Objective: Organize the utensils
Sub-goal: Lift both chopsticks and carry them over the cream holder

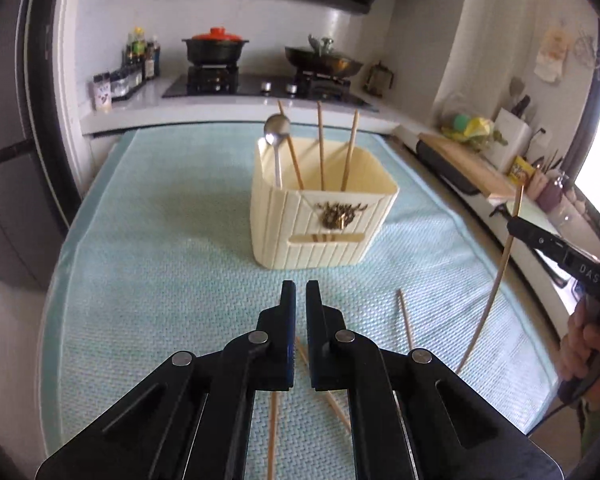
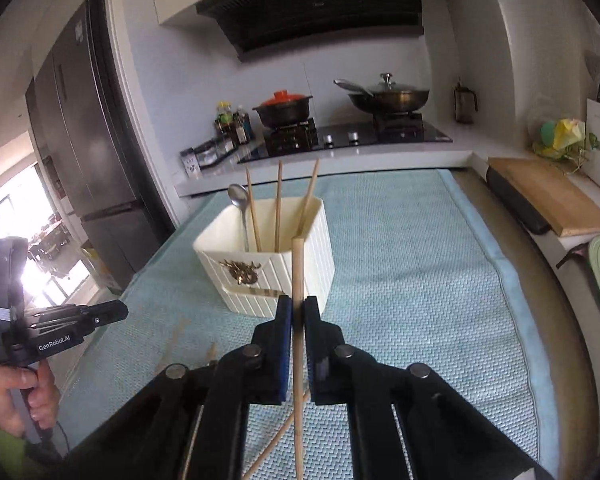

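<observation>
1. Both of my black two-finger tongs are squeezed nearly shut. My right tongs [image 2: 296, 312] pinch one long light wooden chopstick [image 2: 298, 276], which stands almost straight up between the blue pads.
2. My left tongs [image 1: 300, 292] are closed too. A thin wooden chopstick [image 1: 273, 432] shows below them, running under the fingers (I cannot tell if the pads really have hold of it).
3. In front of me stands the cream ribbed plastic utensil box with a gold ornament [image 1: 324, 232]. It sits on the pale blue-green woven mat [image 1: 160, 240].
4. Inside the box stand three wooden chopsticks [image 1: 321, 148] and one shiny metal spoon [image 1: 277, 130], bowl end up. They lean a little.
5. More loose wooden chopsticks [image 1: 406, 318] lie flat on the mat, near my tongs and well apart from the box.
6. My right hand [image 1: 580, 340] holds its tongs by the handle at the mat's edge.
</observation>
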### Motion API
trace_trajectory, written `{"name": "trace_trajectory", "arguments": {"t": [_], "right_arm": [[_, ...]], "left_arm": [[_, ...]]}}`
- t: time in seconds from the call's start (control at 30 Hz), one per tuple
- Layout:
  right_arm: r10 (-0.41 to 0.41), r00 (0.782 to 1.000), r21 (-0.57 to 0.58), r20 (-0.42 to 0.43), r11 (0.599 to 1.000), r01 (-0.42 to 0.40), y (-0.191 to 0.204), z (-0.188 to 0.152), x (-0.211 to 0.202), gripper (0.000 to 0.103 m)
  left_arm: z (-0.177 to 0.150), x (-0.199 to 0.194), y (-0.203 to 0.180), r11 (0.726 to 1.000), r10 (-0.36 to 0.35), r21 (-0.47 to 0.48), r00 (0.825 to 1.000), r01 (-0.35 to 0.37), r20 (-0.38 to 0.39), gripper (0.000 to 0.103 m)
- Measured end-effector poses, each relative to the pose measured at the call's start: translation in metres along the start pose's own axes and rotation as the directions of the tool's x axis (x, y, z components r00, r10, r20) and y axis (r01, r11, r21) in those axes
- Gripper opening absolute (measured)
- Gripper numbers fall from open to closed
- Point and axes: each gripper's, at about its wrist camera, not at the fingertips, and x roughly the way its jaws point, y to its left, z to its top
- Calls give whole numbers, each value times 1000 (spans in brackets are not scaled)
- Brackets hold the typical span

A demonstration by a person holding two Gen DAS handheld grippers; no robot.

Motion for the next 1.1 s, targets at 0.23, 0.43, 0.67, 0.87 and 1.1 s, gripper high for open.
{"name": "trace_trajectory", "arguments": {"t": [0.23,0.43,0.67,0.87,1.1], "right_arm": [[3,998,-10,67,1000,-2,30,-2,-40,6],[3,997,-1,78,1000,-3,31,-7,-49,6],[4,997,15,77,1000,-5,28,-15,-56,6],[7,997,33,76,999,-9,25,-14,-54,6],[23,995,40,95,999,-27,24,-11,-57,6]], "left_arm": [[-8,0,8,1000,15,14,997,-14,-82,8],[-43,68,18,998,55,53,954,-41,-295,48],[-51,133,9,980,158,170,916,-101,-368,37],[-34,146,-1,976,148,205,909,-71,-389,3],[4,68,3,994,50,102,983,-32,-178,3]]}}
